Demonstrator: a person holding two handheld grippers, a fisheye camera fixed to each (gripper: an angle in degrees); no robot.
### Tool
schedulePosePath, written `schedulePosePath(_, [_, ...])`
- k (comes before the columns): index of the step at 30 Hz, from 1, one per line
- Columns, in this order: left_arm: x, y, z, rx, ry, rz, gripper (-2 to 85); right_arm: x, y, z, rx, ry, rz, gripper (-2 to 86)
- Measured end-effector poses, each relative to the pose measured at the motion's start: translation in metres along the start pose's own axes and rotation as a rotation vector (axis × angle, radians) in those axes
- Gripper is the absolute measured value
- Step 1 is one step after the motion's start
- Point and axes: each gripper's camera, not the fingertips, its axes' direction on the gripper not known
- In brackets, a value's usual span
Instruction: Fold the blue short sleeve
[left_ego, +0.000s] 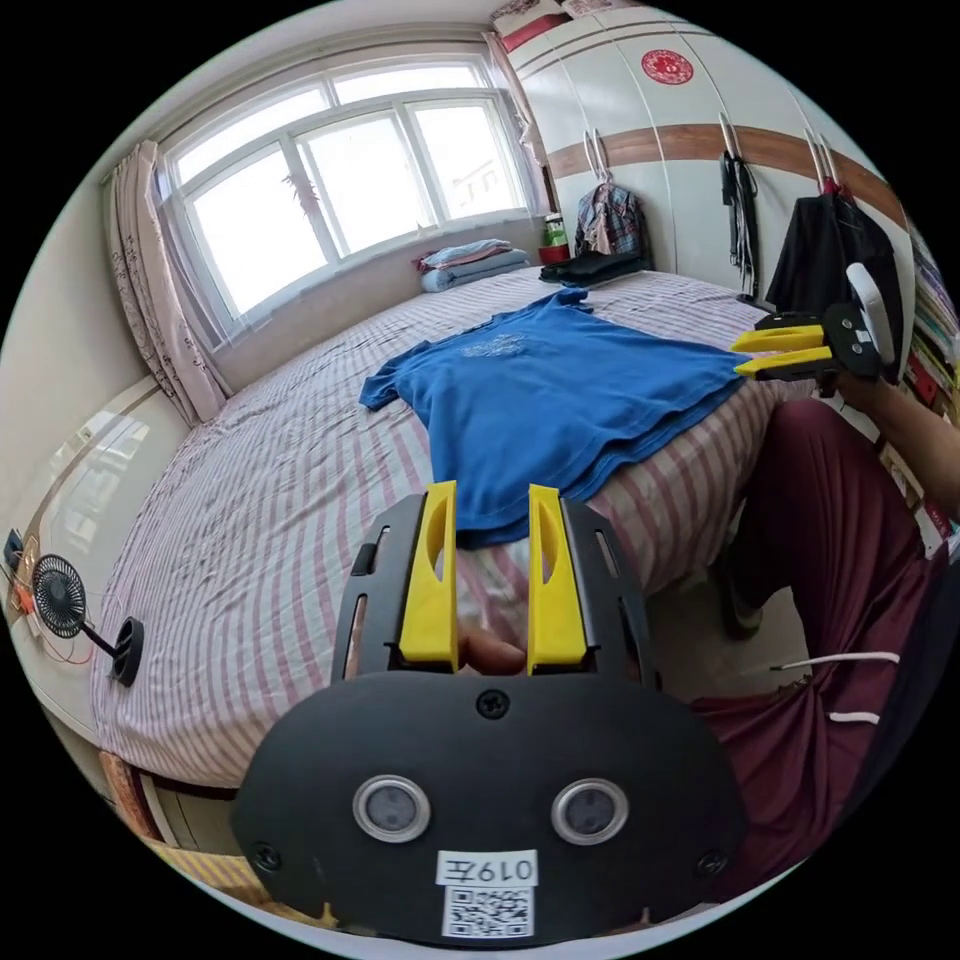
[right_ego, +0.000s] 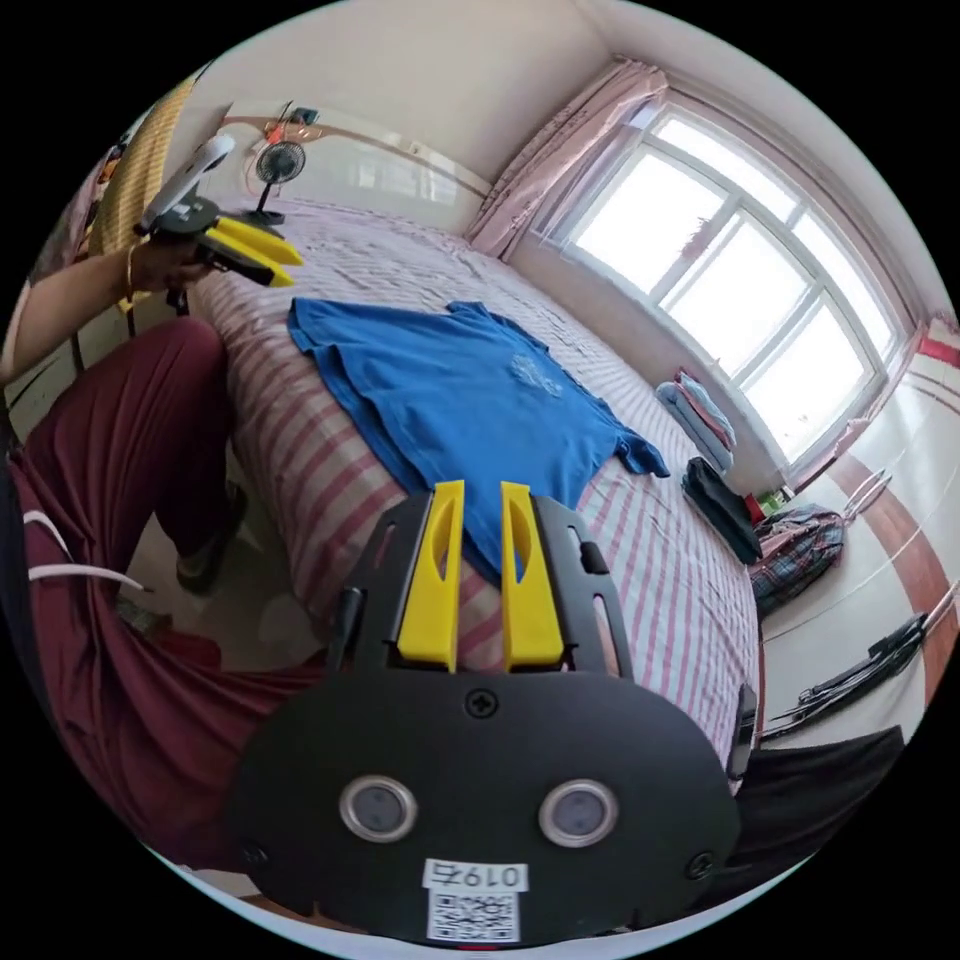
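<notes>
A blue short-sleeve shirt (left_ego: 560, 390) (right_ego: 450, 400) lies spread flat on the pink-striped bed (left_ego: 250, 520) (right_ego: 650, 560), its hem at the near edge. My left gripper (left_ego: 492, 490) hovers just before one hem corner, jaws apart with nothing between them; it also shows at the far left of the right gripper view as the left gripper (right_ego: 295, 270). My right gripper (right_ego: 482, 487) hovers at the other hem corner, jaws a narrow gap apart and holding nothing. In the left gripper view the right gripper (left_ego: 737, 357) hangs beside the shirt's right edge, clear of the cloth.
A person in maroon trousers (left_ego: 840, 560) (right_ego: 120, 450) stands at the bed's edge. Folded clothes (left_ego: 470, 262) (right_ego: 700, 410) and a dark pile (left_ego: 590, 268) lie near the window. A small fan (left_ego: 60, 600) (right_ego: 280, 160) stands at the headboard. Garments hang on the wardrobe (left_ego: 680, 150).
</notes>
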Motion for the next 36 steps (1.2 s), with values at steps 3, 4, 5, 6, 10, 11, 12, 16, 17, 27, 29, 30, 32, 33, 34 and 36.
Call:
schedulePosePath(3, [0.033,0.002,-0.007,-0.022,-0.006,0.074,9.2,-0.046,-0.01,0.012,-0.058,0.053,-0.095,7.9])
schedulePosePath(4, [0.046,0.002,-0.009,-0.026,-0.013,0.104,9.1,-0.062,-0.014,0.014,-0.067,0.086,-0.121,7.7])
schedulePosePath(5, [0.058,0.001,-0.01,-0.033,-0.021,0.126,9.0,-0.07,-0.016,0.015,-0.069,0.099,-0.133,7.6])
schedulePosePath(6, [0.064,0.001,-0.01,-0.038,-0.025,0.135,8.9,-0.083,-0.02,0.016,-0.076,0.12,-0.15,7.4])
schedulePosePath(10, [0.086,0.005,-0.01,-0.081,-0.064,0.153,8.6,-0.119,-0.03,0.012,-0.08,0.169,-0.168,7.4])
schedulePosePath(11, [0.09,0.008,-0.013,-0.091,-0.073,0.159,8.4,-0.122,-0.032,0.011,-0.083,0.168,-0.166,7.4])
schedulePosePath(12, [0.092,0.009,-0.015,-0.093,-0.076,0.163,8.3,-0.128,-0.034,0.009,-0.092,0.165,-0.163,7.4])
schedulePosePath(16, [0.107,0.016,-0.026,-0.119,-0.067,0.204,7.8,-0.146,-0.039,0.006,-0.116,0.153,-0.155,7.4])
schedulePosePath(17, [0.113,0.017,-0.027,-0.131,-0.079,0.226,7.5,-0.149,-0.04,0.006,-0.119,0.151,-0.157,7.4])
schedulePosePath(27, [0.165,0.02,-0.035,-0.224,-0.2,0.422,4.0,-0.187,-0.055,0.0,-0.122,0.165,-0.129,6.6])
schedulePosePath(29, [0.175,0.021,-0.039,-0.237,-0.214,0.451,3.8,-0.191,-0.057,-0.001,-0.12,0.163,-0.122,6.5])
schedulePosePath(30, [0.177,0.022,-0.04,-0.24,-0.218,0.46,3.8,-0.194,-0.058,-0.002,-0.123,0.16,-0.117,6.5])
schedulePosePath(32, [0.184,0.022,-0.043,-0.24,-0.239,0.472,3.5,-0.198,-0.059,-0.003,-0.124,0.158,-0.11,6.5])
schedulePosePath(33, [0.187,0.023,-0.044,-0.242,-0.241,0.478,3.4,-0.201,-0.06,-0.003,-0.127,0.157,-0.108,6.5])
schedulePosePath(34, [0.191,0.023,-0.044,-0.241,-0.25,0.491,3.2,-0.204,-0.061,-0.003,-0.133,0.157,-0.11,6.5])
schedulePosePath(36, [0.2,0.024,-0.043,-0.241,-0.269,0.521,2.6,-0.21,-0.062,-0.001,-0.142,0.159,-0.118,6.6])
